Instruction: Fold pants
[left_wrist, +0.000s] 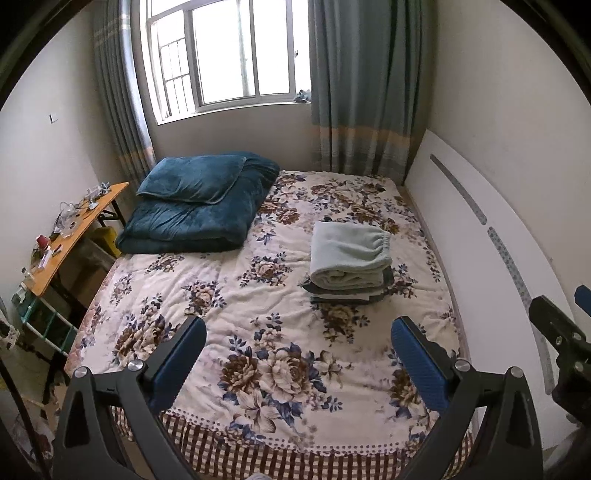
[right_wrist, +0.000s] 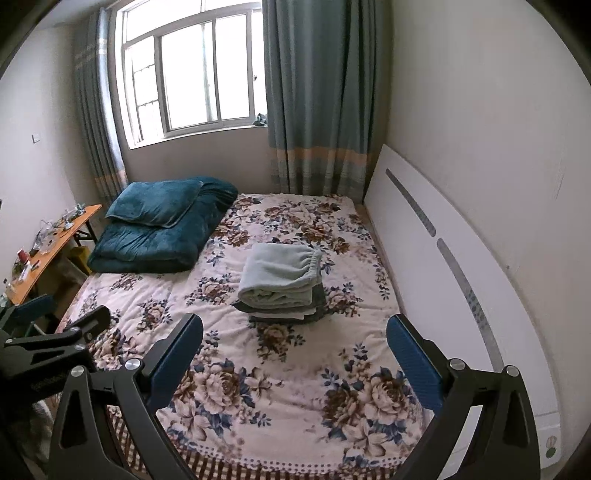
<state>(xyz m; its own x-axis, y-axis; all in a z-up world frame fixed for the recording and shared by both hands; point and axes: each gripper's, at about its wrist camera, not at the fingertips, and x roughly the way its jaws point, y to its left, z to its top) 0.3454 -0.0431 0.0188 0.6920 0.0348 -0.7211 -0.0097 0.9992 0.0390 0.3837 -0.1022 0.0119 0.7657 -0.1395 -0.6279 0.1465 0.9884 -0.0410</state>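
Note:
Pale green pants (left_wrist: 349, 258) (right_wrist: 280, 278) lie folded on top of a small stack of folded grey and white clothes (left_wrist: 341, 293) (right_wrist: 284, 312), right of the middle of the floral bed (left_wrist: 258, 295) (right_wrist: 295, 369). My left gripper (left_wrist: 299, 332) hovers open above the near part of the bed, well short of the stack, with nothing between its blue pads. My right gripper (right_wrist: 293, 332) is also open and empty, held back from the stack. Each gripper shows at the edge of the other's view: the right one (left_wrist: 565, 332), the left one (right_wrist: 55, 332).
A folded dark teal blanket with a pillow (left_wrist: 199, 199) (right_wrist: 162, 225) lies at the far left of the bed. A white headboard (left_wrist: 480, 240) (right_wrist: 443, 258) runs along the right wall. A cluttered wooden side table (left_wrist: 70, 236) (right_wrist: 48, 243) stands left of the bed. Window and curtains are behind.

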